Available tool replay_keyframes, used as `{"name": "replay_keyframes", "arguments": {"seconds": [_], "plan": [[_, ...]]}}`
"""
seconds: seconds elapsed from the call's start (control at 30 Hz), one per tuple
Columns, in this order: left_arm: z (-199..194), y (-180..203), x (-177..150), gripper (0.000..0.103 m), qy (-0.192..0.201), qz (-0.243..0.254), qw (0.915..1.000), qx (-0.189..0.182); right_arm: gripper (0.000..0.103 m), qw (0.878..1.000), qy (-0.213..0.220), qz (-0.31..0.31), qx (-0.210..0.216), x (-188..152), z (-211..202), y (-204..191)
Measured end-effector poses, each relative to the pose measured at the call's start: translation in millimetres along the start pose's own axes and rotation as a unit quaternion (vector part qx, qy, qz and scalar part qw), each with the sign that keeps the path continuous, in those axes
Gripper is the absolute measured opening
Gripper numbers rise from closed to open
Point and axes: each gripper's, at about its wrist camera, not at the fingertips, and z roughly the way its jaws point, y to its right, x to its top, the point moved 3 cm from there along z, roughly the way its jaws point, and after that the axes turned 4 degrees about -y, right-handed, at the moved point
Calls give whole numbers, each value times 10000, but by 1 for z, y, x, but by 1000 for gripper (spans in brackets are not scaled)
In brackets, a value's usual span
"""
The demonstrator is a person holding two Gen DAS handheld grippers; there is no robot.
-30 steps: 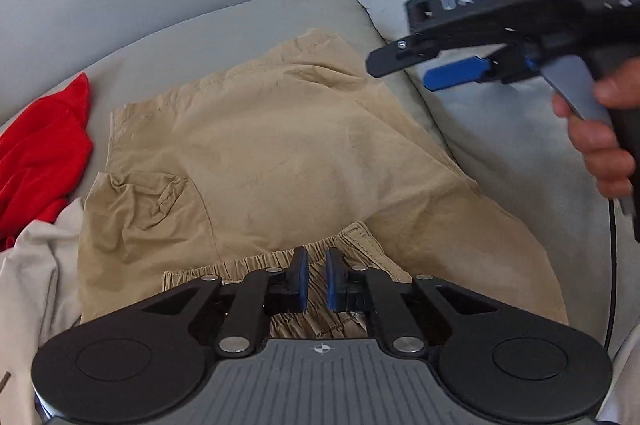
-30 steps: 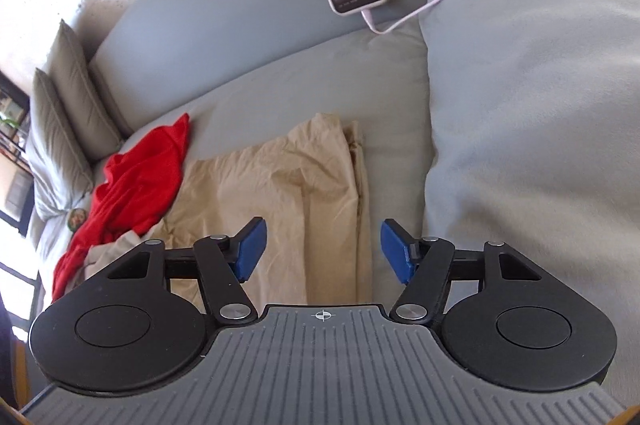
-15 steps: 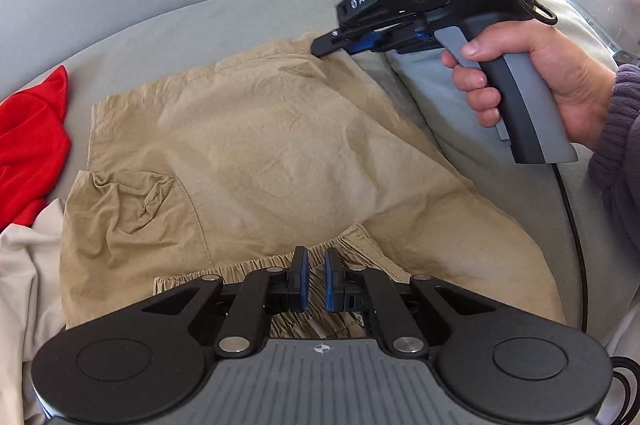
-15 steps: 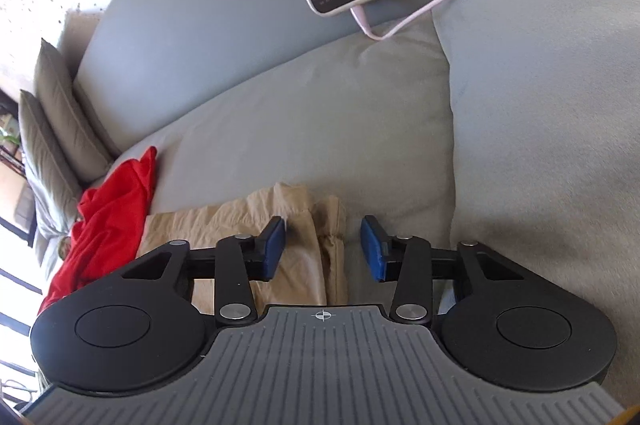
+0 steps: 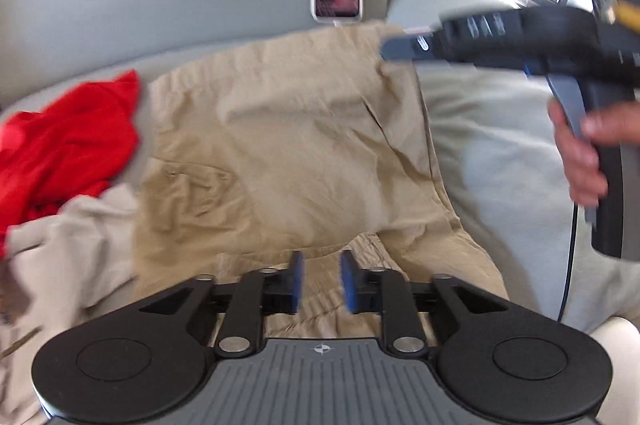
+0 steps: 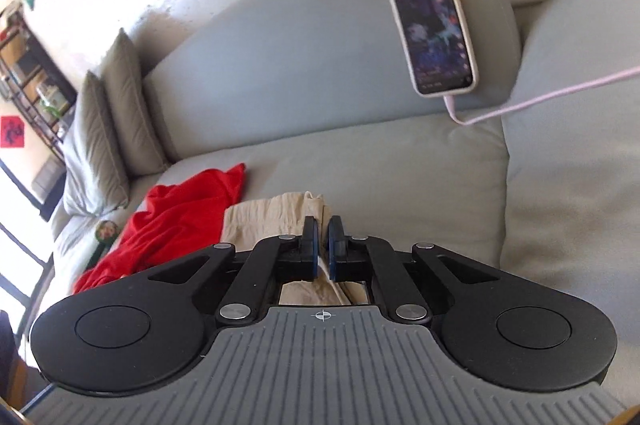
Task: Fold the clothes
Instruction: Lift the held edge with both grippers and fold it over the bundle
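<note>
Khaki shorts (image 5: 288, 145) lie spread on the grey sofa seat. My left gripper (image 5: 322, 281) is open just over their elastic waistband (image 5: 320, 305) at the near edge, holding nothing. My right gripper (image 6: 322, 245) is shut on the far leg hem of the shorts (image 6: 276, 217) and lifts that corner off the seat. It also shows in the left wrist view (image 5: 404, 47), at the shorts' far right corner, blurred by motion.
A red garment (image 5: 68, 141) and a beige garment (image 5: 68, 241) lie left of the shorts. A phone (image 6: 434, 29) with a pink cable leans on the sofa back. A grey cushion (image 5: 500, 153) lies to the right, and pillows (image 6: 104, 129) stand at the far left.
My left gripper has opened and let go of the waistband. My right gripper has closed on the far hem and raised it.
</note>
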Motion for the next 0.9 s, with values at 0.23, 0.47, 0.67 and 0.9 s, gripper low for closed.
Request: {"name": "replay_keyframes", "arguments": {"seconds": [0.23, 0.47, 0.67, 0.9], "plan": [[-93, -13, -47, 61, 319, 224, 9980, 492, 4, 9881, 178, -1437, -514, -45, -82, -76], [-130, -31, -90, 61, 334, -71, 9986, 410, 4, 9758, 265, -2077, -635, -107, -148, -120], [-137, -44, -114, 61, 400, -365, 9985, -15, 4, 9614, -125, -2644, -752, -189, -173, -135], [-111, -26, -100, 55, 577, -57, 9957, 727, 4, 9404, -924, -3044, -1203, -243, -148, -123]]}}
